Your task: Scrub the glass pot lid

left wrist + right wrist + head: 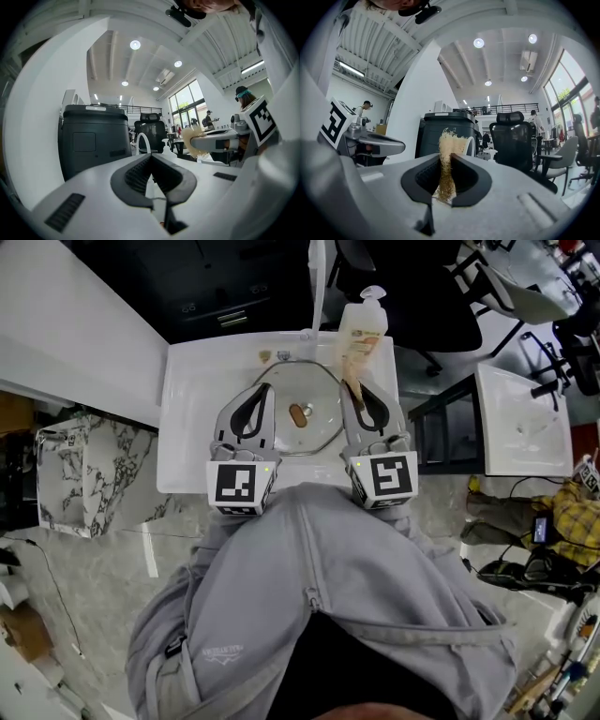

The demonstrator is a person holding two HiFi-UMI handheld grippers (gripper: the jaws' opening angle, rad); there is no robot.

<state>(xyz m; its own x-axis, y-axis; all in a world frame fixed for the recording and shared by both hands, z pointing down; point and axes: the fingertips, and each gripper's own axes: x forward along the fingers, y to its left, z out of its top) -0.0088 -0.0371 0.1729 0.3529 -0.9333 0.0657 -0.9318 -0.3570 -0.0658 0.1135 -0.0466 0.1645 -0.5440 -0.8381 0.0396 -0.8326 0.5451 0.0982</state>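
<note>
Nearest, the grey jacket [309,596] of the person. Just beyond, two claws side by side, one marker cube on each. Left claw [261,393] with jaws pressed fully together, tips at the left rim of the lid; whether pinching that rim, impossible to tell. Right claw [446,160] clamped on one straw-coloured scrub pad [450,140], fibres sticking up past the pads, tips at the lid's right rim.

Between them, one glass pot lid [319,395], lying flat in a white sink [187,427], brown knob [298,414] up. Behind the lid, on the sink's back edge, one pump soap bottle [363,326] and one white faucet [316,282].

To the right and well apart, a second white sink [525,432]. To the left, one marble-patterned block [80,474] on a pale stone-patterned floor [112,596]. Farther off, one black office chair [515,136], one dark bin [93,138], a white high-ceilinged hall with round ceiling lights and tall windows.
</note>
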